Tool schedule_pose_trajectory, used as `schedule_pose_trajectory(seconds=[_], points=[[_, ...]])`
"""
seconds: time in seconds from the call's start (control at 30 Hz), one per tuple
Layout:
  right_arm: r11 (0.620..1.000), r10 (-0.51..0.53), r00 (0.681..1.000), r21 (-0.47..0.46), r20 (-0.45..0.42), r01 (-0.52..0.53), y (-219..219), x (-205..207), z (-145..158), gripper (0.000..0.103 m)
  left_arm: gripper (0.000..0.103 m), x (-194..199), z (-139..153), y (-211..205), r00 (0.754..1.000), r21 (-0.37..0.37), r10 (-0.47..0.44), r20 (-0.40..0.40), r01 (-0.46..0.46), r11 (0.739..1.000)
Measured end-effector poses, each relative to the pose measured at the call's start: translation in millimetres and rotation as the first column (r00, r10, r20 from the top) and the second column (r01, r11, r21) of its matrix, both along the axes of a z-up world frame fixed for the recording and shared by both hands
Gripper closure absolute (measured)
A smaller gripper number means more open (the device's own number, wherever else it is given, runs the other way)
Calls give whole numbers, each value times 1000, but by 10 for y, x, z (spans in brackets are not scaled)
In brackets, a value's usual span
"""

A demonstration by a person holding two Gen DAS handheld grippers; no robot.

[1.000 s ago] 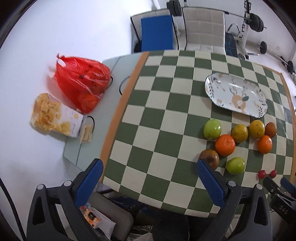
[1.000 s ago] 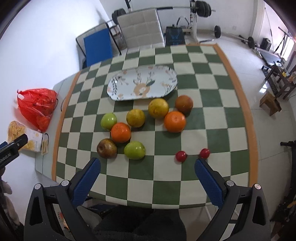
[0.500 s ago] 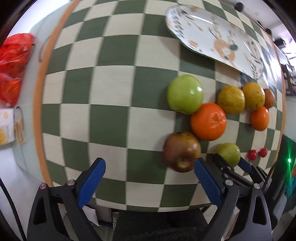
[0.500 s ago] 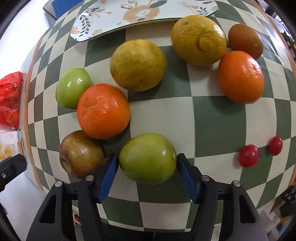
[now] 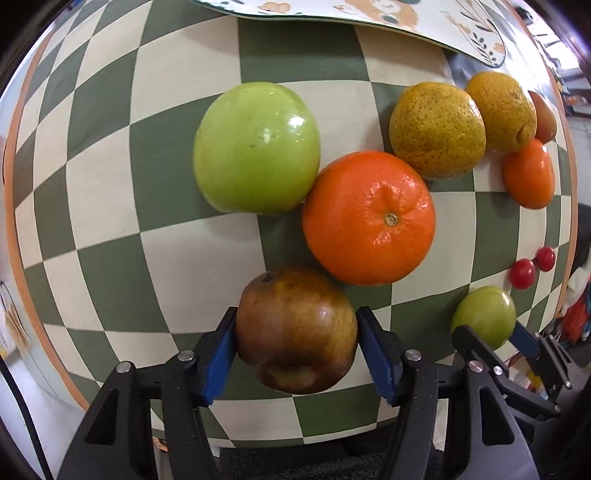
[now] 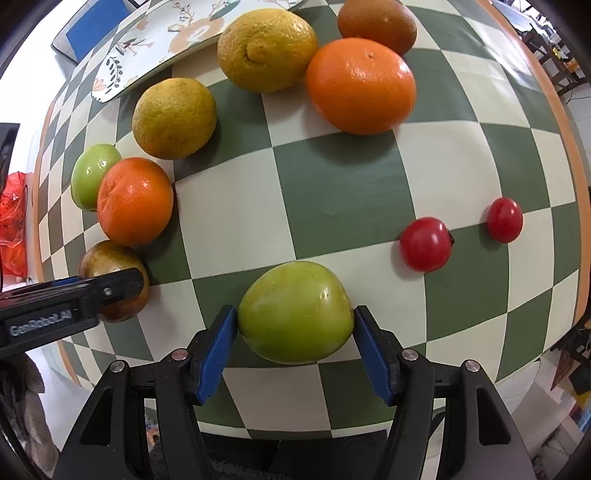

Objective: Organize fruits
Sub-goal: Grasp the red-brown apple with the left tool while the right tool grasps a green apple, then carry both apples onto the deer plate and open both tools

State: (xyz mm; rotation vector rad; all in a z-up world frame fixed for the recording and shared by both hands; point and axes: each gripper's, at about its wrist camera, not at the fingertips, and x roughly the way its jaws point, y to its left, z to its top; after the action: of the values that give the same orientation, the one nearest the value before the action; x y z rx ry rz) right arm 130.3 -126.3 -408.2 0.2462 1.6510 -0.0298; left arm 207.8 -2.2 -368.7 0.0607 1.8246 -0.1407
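My left gripper (image 5: pixel 295 343) is shut on a brownish-red apple (image 5: pixel 295 330) resting on the checkered table. My right gripper (image 6: pixel 293 334) is shut on a small green apple (image 6: pixel 295 315); it also shows in the left wrist view (image 5: pixel 484 317). Beyond lie a large green apple (image 5: pixel 256 147), an orange (image 5: pixel 369 218), two yellow citrus fruits (image 5: pixel 437 129) (image 5: pixel 502 110), a second orange (image 6: pixel 360 85), a brown fruit (image 6: pixel 376 24) and two cherry tomatoes (image 6: pixel 424 243) (image 6: pixel 504 219). A patterned oval plate (image 6: pixel 155 40) lies behind the fruit.
A red plastic bag (image 6: pixel 13 218) sits off the table's left side. The table's orange-trimmed edge (image 6: pixel 574 184) runs along the right. A blue chair seat (image 6: pixel 92 22) stands behind the plate.
Both grippers moved forward and down to the table. The left closed on the brownish-red apple; the right tightened on the small green apple.
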Motion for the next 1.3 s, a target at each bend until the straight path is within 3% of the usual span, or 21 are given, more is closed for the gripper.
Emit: schedule_pose_trajectory(seconds=[0.47,0.7,0.97,1.1,1.2,1.3], points=[[999,-26,1000,-18,-2,26,-50,69,60,37,43,11,-22,175,999,-19,11,42,-10,1000],[1000,-4,1000,21,23,4,1,177,279,37,43,33,287,452,996,-62,68,55,-65,996],[989,-5,993,147,114,-12,-173,638,842,37,43,599,890,518,980,-130,164,112,-149,980],[979,-10,986,201,167,-24,-280,1173,1076,37,43,1117,1100,425,961,-199,243,130,-215,956],[977,-1,979,207,205,-43,-425,1660,1162,37,43,1573,1053,286,946,-218,288,149,-252,943],[980,31,974,183,224,-73,-269,2241,963,37,43,2106,805,258,936,-220,331,120,-300,928]])
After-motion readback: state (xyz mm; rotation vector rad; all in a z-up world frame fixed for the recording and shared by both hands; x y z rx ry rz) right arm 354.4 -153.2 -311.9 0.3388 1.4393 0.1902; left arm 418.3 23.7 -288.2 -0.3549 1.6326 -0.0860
